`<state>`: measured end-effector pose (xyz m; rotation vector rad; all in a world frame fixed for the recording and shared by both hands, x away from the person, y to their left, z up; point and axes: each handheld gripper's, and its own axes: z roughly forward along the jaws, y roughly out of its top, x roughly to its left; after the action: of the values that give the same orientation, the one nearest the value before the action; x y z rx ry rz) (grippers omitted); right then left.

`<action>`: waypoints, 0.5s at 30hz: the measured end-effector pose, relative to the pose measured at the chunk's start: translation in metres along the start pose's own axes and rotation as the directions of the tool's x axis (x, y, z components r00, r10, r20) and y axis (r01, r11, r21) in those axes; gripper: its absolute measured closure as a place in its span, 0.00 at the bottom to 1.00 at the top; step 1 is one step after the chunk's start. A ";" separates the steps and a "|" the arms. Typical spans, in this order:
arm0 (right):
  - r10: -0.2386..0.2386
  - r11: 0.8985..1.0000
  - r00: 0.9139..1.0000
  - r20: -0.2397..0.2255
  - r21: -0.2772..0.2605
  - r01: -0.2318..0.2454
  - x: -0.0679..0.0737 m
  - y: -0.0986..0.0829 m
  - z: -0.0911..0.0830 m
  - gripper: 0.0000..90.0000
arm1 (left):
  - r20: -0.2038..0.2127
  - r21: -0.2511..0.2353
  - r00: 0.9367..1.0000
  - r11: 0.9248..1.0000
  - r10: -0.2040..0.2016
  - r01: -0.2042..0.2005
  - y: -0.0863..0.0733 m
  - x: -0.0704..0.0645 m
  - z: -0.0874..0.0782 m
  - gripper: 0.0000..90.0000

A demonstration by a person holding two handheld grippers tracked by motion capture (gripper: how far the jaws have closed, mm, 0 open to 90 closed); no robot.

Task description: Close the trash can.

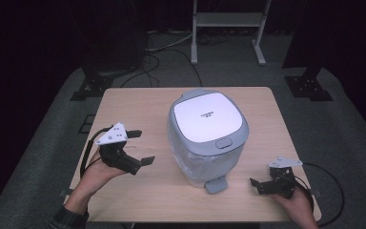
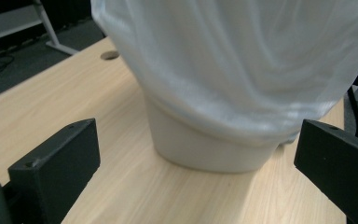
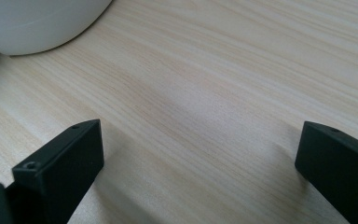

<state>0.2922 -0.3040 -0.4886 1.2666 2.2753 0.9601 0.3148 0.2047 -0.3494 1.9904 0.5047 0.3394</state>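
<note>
A pedal bin [image 1: 208, 138] with a grey lid and a white top panel stands shut in the middle of the wooden table [image 1: 138, 105]. A clear bag liner [image 2: 237, 60] hangs out over its white body [image 2: 205, 154]. Its grey pedal [image 1: 215, 184] points toward the table's near edge. My left gripper [image 1: 143, 147] is held to the left of the bin, open, its jaws aimed at the bin's lower body without touching it. My right gripper [image 1: 259, 185] sits low at the near right, open over bare wood [image 3: 200, 116], with the bin's base [image 3: 37, 23] off to one side.
Grey carpet surrounds the table. A white metal frame [image 1: 228, 19] stands behind it, and black stand feet [image 1: 310, 86] and loose cables [image 1: 162, 52] lie on the floor at the back. The table has a small round hole [image 2: 109, 55].
</note>
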 end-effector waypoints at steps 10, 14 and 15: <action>-0.001 1.000 1.000 0.000 0.001 0.001 0.000 0.000 0.000 0.00 | -0.040 0.022 0.999 0.999 -0.036 0.037 -0.038 0.005 -0.001 0.00; -0.001 1.000 1.000 0.001 0.001 0.001 0.000 0.000 0.000 0.00 | -0.058 0.037 0.997 0.998 -0.052 0.055 -0.054 0.007 -0.001 0.00; 0.000 1.000 1.000 0.001 0.001 0.000 0.000 0.000 0.000 0.00 | -0.060 0.047 0.997 0.997 -0.055 0.057 -0.058 0.007 -0.001 0.00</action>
<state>0.2922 -0.3041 -0.4886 1.2663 2.2755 0.9589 0.3083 0.2324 -0.4009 2.0139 0.6104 0.3549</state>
